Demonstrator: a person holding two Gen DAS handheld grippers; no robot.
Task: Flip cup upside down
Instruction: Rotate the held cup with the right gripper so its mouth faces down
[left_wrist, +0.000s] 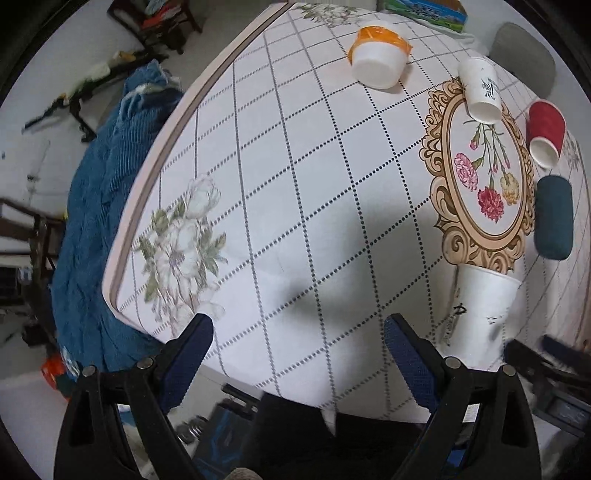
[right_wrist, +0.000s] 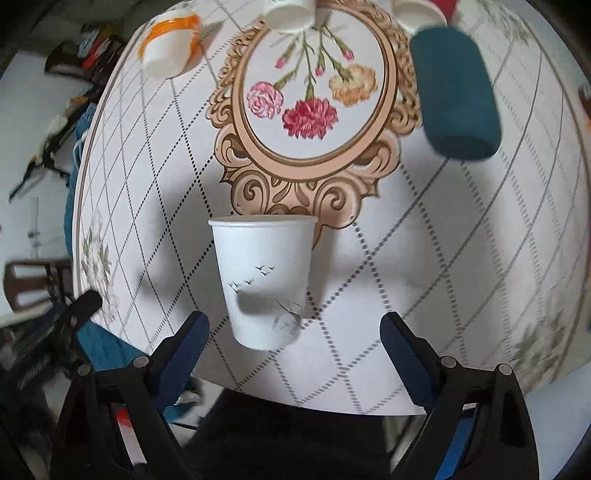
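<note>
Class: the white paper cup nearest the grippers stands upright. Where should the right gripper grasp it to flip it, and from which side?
Probably mid-wall. The white paper cup stands rim-up and tapers toward its base, centred ahead of the open right gripper. Come in level from the near table edge, one finger on each side.

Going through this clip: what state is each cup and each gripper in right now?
Near white paper cup: upright, rim up, ungripped.
Orange-banded cup: upside down.
Far white cup: upside down.
Red cup: upside down.
Dark teal cup: upside down.
Left gripper: open, empty.
Right gripper: open, empty.
</note>
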